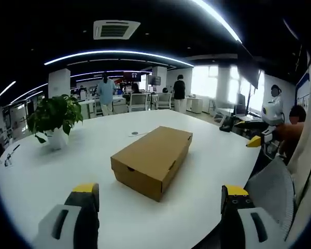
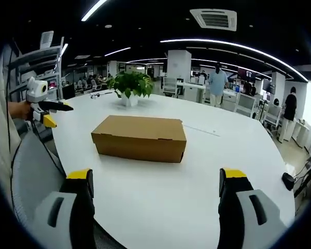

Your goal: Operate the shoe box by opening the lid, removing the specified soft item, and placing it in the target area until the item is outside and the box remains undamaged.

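Sitting shut on table (image 1: 207, 171): shoe box (image 1: 151, 159)

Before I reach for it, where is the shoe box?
The shoe box lies closed mid-table in both views, ahead of the open grippers, with the potted plant beyond it.
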